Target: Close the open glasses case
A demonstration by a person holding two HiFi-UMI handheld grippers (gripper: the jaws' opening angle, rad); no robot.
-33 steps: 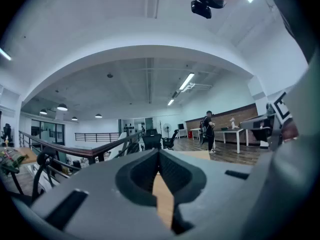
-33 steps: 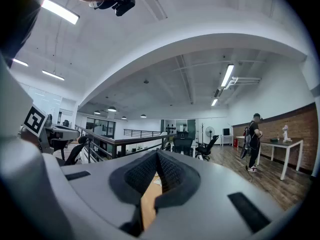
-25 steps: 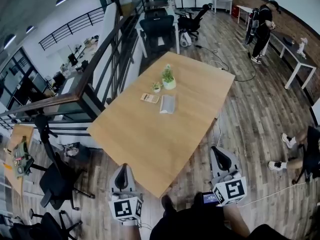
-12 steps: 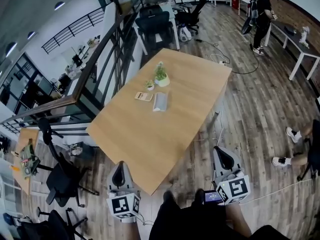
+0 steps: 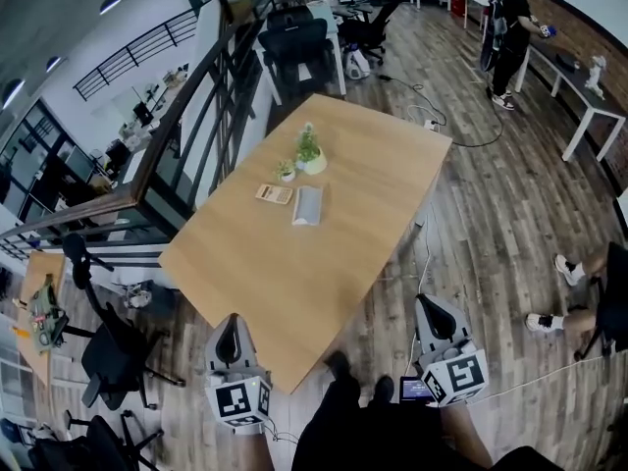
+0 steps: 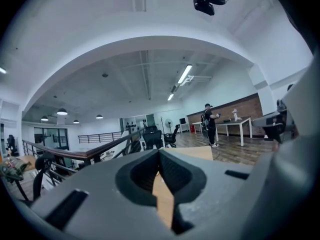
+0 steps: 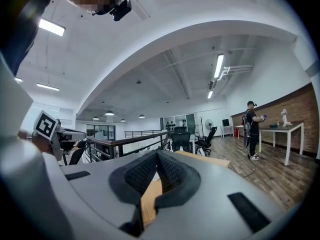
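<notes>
An open grey glasses case (image 5: 307, 205) lies on the wooden table (image 5: 294, 283), a little past its middle. Both grippers hang over the floor short of the table's near corner, far from the case. My left gripper (image 5: 228, 324) is shut with nothing in it, and its jaws meet at the tips in the left gripper view (image 6: 159, 151). Level with it on the other side of the corner, my right gripper (image 5: 429, 305) is also shut and empty (image 7: 156, 154). Only a strip of tabletop (image 7: 147, 204) shows through each gripper's jaw gap; the case does not show there.
Beside the case are a small tan card (image 5: 274, 193), a white plant pot (image 5: 312, 157) and a smaller pot (image 5: 286, 172). A railing (image 5: 186, 135) runs along the table's left. Office chairs (image 5: 108, 346) stand at left. A person (image 5: 510, 27) stands far back right; another's legs (image 5: 569, 292) are at right.
Both grippers have stayed shut and shifted a little beside the table's near corner. The table and case now sit slightly further left in the head view.
</notes>
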